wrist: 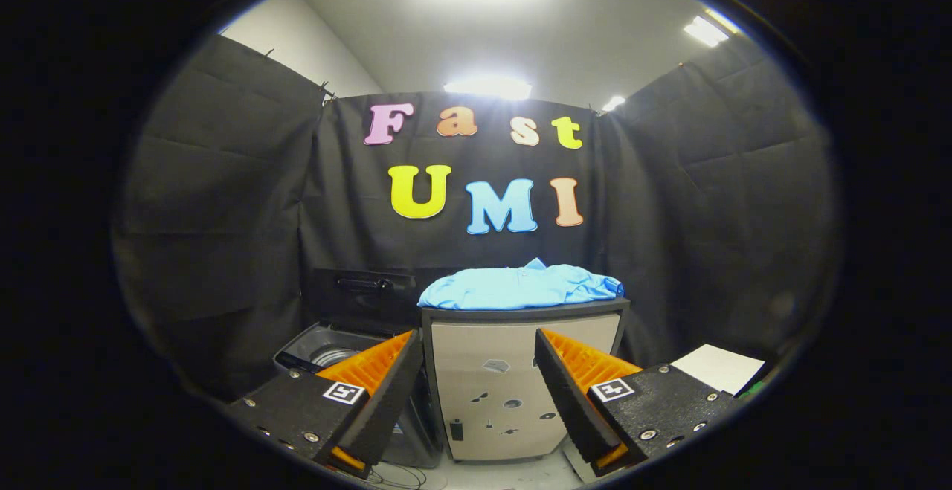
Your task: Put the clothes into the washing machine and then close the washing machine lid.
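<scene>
We are judging this the opening step: nothing is picked up yet. Black cloth is walling the booth under bright ceiling lights. The washing machine (338,349) is sitting low with its lid raised, just beside a pale cabinet (520,386). The blue clothes (520,287) are lying on top of that cabinet. Our claw (480,389) is hanging released and empty, needing to rise toward them.

The gripper camera looks forward along its spread fingers (383,393) — low, level, well back from the cabinet (513,386) at frame centre.
</scene>
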